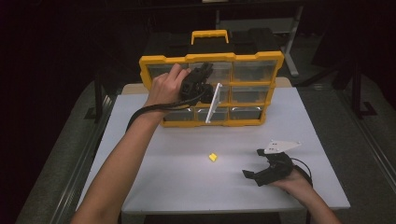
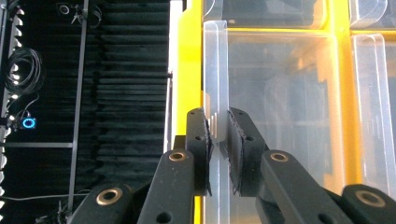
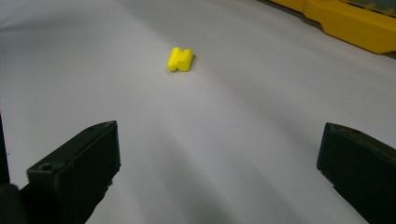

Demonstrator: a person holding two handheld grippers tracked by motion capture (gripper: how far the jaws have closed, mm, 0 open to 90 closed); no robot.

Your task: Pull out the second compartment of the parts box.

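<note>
A yellow organizer case (image 1: 154,63) with clear drawers stands upright at the back of the white table (image 1: 177,186). My left gripper (image 1: 205,72) is up against its upper row, shut on the thin clear front lip (image 2: 215,70) of a drawer (image 2: 280,93). In the left gripper view the left gripper (image 2: 218,119) has both pads pressed on that lip, beside the yellow frame (image 2: 191,56). A small yellow piece (image 1: 213,157) lies loose mid-table. My right gripper (image 1: 252,163) rests low at the front right, open and holding nothing. In the right gripper view the right gripper (image 3: 219,172) points toward the yellow piece (image 3: 180,59).
The case's carrying handle (image 1: 210,36) sticks up at the back. Its yellow base (image 3: 345,23) runs along the table's far side. Dark floor and metal stands surround the table. A cable (image 1: 140,114) trails from the left gripper over the forearm.
</note>
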